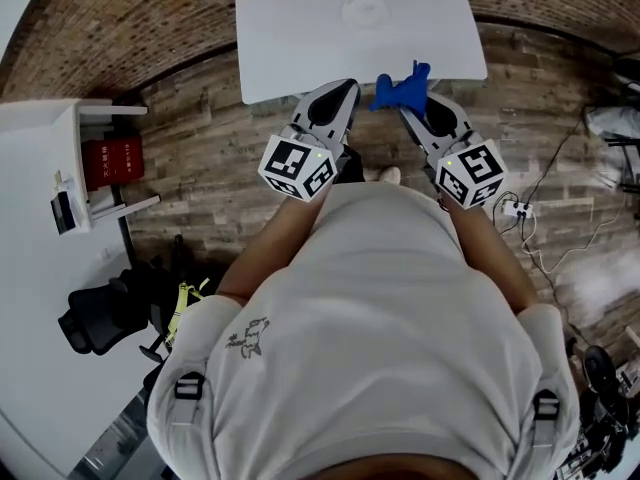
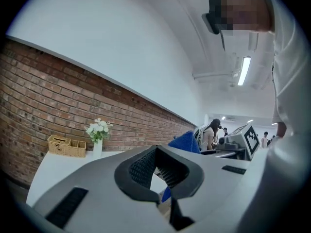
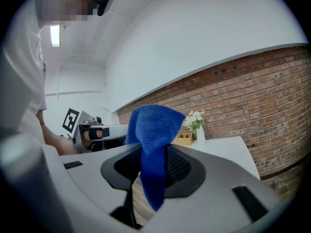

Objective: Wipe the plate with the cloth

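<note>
**Head view (from above).** A person in a white shirt (image 1: 380, 318) holds 2 grippers ahead of the chest.
- Left gripper (image 1: 338, 96): jaws pressed together, empty.
- Right gripper (image 1: 410, 106): jaws clamped on 1 blue cloth (image 1: 402, 90). In the right gripper view the cloth bunches above the jaws and hangs below them.

**Head view only.**
- 1 plate (image 1: 365, 10), a pale disc hard to make out against the white table (image 1: 300, 53). It lies at 12 o'clock from the grippers, well apart from the cloth.
- 1 black office chair (image 1: 95, 318) at 8 o'clock.
- Floor cables (image 1: 560, 218) at 3 o'clock.

**Gripper views only.**
- 1 vase of white flowers (image 2: 98, 132), upright on the table.
- The vase stands just beside 1 wicker basket (image 2: 67, 146), w/ a brick wall (image 2: 73, 96) behind. In the head view the basket is cut off at the top edge, approx. 11 o'clock.
- The left gripper view adds people (image 2: 212, 132) in the bkgd, too small to detail.
</note>
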